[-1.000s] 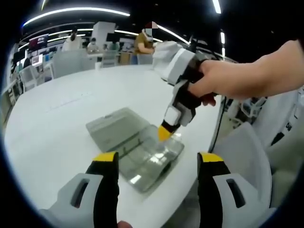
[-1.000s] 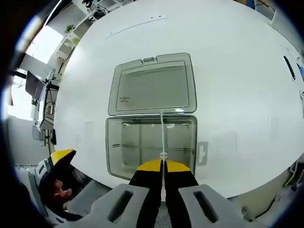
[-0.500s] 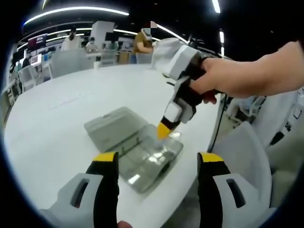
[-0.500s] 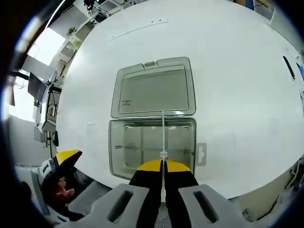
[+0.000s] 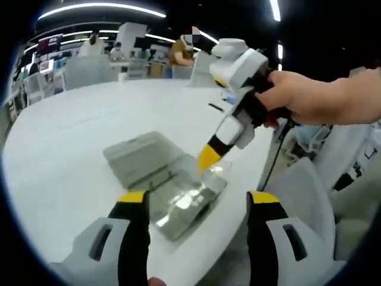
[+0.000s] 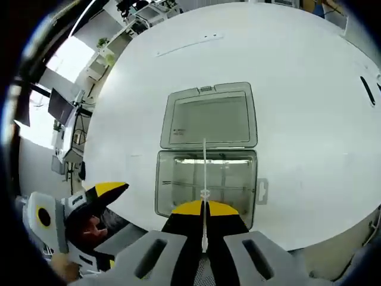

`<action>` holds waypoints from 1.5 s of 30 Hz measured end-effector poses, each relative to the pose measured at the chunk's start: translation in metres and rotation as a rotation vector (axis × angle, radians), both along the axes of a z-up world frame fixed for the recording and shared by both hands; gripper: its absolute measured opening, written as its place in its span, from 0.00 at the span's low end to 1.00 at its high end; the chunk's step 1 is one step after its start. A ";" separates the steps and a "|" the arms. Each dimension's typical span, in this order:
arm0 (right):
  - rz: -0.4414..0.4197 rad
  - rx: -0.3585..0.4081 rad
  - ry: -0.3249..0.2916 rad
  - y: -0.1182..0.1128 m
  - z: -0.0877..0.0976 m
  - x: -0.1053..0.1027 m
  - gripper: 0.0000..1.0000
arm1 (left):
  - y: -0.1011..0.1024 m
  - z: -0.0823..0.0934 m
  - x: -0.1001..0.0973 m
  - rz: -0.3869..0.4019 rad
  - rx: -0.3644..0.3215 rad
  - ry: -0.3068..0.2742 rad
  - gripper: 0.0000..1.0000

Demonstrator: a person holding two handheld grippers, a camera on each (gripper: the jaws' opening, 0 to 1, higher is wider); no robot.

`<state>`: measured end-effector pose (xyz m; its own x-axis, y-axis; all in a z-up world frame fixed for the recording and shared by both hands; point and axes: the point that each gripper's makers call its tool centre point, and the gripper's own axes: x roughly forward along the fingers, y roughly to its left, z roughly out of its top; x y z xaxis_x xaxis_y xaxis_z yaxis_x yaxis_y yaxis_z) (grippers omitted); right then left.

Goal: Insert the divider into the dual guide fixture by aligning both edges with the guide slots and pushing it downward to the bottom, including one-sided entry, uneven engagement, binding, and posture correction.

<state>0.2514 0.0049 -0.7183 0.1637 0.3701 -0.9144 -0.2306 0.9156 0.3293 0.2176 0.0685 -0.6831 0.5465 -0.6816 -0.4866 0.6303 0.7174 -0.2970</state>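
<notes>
A clear grey plastic box (image 6: 206, 182) lies on the white table with its lid (image 6: 211, 116) folded open flat behind it. Inside the box I see a cross divider. My right gripper (image 6: 204, 210) is shut on a thin white divider (image 6: 204, 170), held edge-on above the box's middle. In the left gripper view the same box (image 5: 178, 199) sits near the table's edge, with the right gripper (image 5: 208, 159) over its right side in a person's hand (image 5: 309, 98). My left gripper (image 5: 196, 199) is open, short of the box.
The round white table (image 6: 297, 89) drops off just beyond the box's near side. A white chair (image 5: 303, 196) stands at the table's right in the left gripper view. People and desks (image 5: 89, 56) are far behind. The left gripper (image 6: 101, 193) appears at the lower left of the right gripper view.
The right gripper has lifted and drawn back a little with the divider, so the box looks smaller and shifted right in its view. The left gripper stays open in place.
</notes>
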 end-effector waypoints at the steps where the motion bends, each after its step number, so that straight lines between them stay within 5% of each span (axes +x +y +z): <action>1: 0.007 0.026 -0.012 0.002 0.004 0.000 0.00 | 0.000 0.001 0.001 0.005 -0.019 0.006 0.62; 21: 0.032 0.332 -0.080 0.018 0.063 -0.019 0.00 | -0.030 0.015 0.000 0.032 -0.388 0.178 0.44; 24: 0.022 0.379 -0.076 0.019 0.070 -0.022 0.00 | -0.030 0.024 0.004 0.056 -0.475 0.199 0.41; 37: -0.007 0.588 -0.040 0.019 0.094 -0.035 0.00 | -0.015 0.040 0.022 0.143 -0.663 0.241 0.32; 45: -0.039 0.635 -0.017 0.011 0.093 -0.038 0.00 | -0.015 0.049 0.024 0.163 -0.768 0.271 0.23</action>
<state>0.2135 0.0156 -0.6250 0.2007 0.8328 -0.5158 -0.2112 0.5510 0.8074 0.2413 0.0536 -0.6345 0.5980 -0.8001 -0.0468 0.3725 0.3292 -0.8677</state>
